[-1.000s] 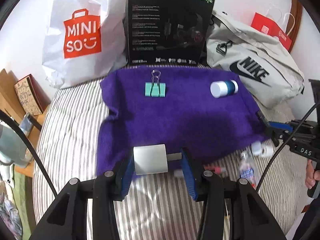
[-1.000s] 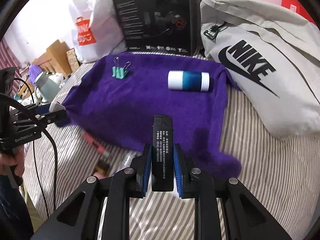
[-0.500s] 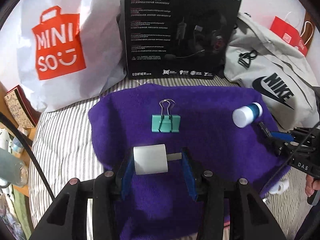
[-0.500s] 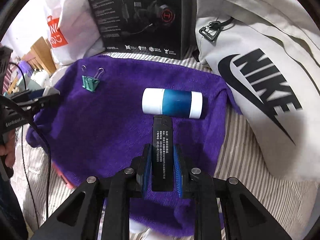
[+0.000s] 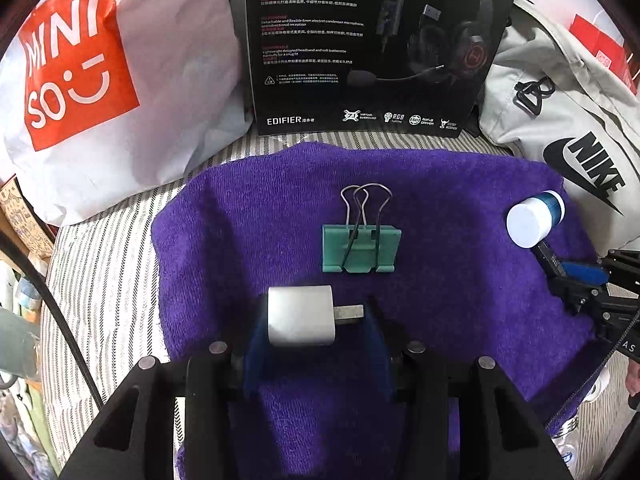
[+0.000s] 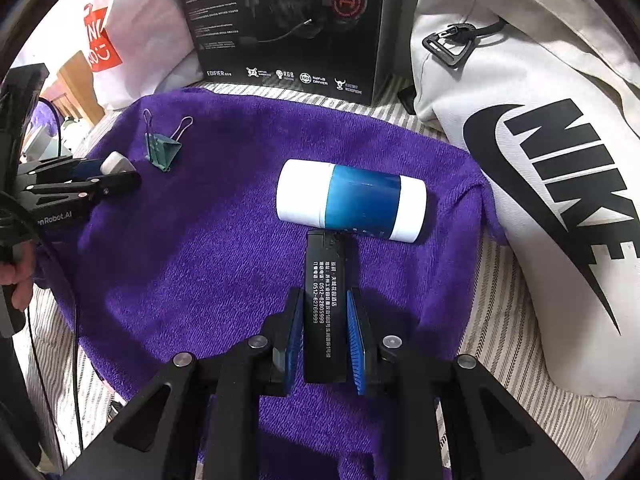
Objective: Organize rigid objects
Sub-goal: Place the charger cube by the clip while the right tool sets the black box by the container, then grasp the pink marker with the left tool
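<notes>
1. Fingers (image 5: pixel 256 344) of the left gripper (image 5: pixel 316 340), padded in blue, hold a white square charger plug (image 5: pixel 300 315) at lower centre of the left wrist view; its metal prong points toward the right-hand pad.
2. Just above it, a green metal binder clip (image 5: pixel 361 248) lies flat on the purple terry towel (image 5: pixel 460 280) spread over the striped bed (image 5: pixel 100 264).
3. At the right edge, a white-and-blue cylindrical bottle (image 5: pixel 534 218) lies on the towel.
4. Across the top stand a white Miniso bag (image 5: pixel 100 80), a black headset box (image 5: pixel 376 40) and a grey Nike bag (image 5: pixel 568 120).
5. In the right wrist view, the right gripper (image 6: pixel 322 340) is clamped on a black rectangular lighter (image 6: pixel 324 304) at lower centre, its far end touching the bottle (image 6: pixel 352 200).
6. Left gripper (image 6: pixel 108 176) and plug (image 6: pixel 116 162) show at the left edge, beside the clip (image 6: pixel 162 150).
</notes>
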A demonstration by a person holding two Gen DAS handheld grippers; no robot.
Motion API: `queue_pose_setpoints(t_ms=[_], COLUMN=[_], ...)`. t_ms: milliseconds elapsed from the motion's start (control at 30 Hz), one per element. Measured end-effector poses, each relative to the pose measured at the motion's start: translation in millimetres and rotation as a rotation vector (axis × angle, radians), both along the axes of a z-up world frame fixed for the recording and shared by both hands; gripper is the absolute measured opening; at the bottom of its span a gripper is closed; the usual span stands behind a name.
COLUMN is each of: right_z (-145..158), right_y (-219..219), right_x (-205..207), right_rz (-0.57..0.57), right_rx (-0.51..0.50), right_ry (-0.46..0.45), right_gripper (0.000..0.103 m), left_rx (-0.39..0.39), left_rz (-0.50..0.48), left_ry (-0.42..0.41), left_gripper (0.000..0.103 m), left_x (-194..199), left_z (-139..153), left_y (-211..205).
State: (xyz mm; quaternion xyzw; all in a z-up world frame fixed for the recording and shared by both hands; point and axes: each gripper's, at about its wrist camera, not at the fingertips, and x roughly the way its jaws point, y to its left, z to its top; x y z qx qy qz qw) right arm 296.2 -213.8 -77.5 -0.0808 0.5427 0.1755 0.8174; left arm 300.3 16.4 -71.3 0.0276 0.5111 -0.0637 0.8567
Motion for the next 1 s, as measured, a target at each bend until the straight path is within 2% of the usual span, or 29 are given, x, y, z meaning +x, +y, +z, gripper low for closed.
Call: queue_pose_setpoints(t_ms=[233,267,333,400,533,600,767,833,900,1000], right_z=[2.3,2.7,4.2,5.3,14.1,26.2,54.0,64.6,70.3,70.7], right_y=[-0.8,-0.8,-1.0,-0.5,-8.2,-16.5,-36.0,-41.7,-44.5,-42.1], right_x=[-4.7,-5.6,-8.6,-12.9,-26.5,-39.9,-79.9,-102.3,-119.3,-142.8], right_rz=[0.008,0.010,0.017,0.013,-0.020,-0.044,-0.116,-0.134,-0.142,-0.140], right_rx=[0.003,0.007,0.021,0.007,0.008,0.038,0.090,0.126,0.154,0.166], right_ry=[-0.010,-0.008,0.005,0.009,0.003,-0.015,-0.066,-0.085,-0.095,-0.092], right_gripper=[0.024,0.026,0.039,0.049,0.050,0.051,0.061,0.063,0.065,0.067], left_rx=[0.034,0.031,0.030,0.031,-0.012,-0.008,-0.025,-0.014,-0.006,-0.057], left_rz=[-0.003,-0.002,-0.003,-0.003,0.012,0.015,-0.030,-0.048,-0.041,-0.010], left_ry=[-0.006,-0.004,0.005,0.013,-0.008,-0.031,-0.087,-0.079,-0.063,-0.026], left_gripper=[0.045,0.046,0.057,0.059,0.059,0.059,0.061,0.067,0.067,0.067], left_x=[0.2,-0.1,-3.2,-8.1,-23.3,-39.0,-89.8,-113.0,-127.5,-141.2], left_z=[0.5,0.8,1.1,1.5,16.9,32.2,58.0,56.7,51.0,40.3], left_y=[-3.8,-3.6,-4.3,-5.7,-4.1,-6.4,-15.7,-20.3,-22.8,-21.9])
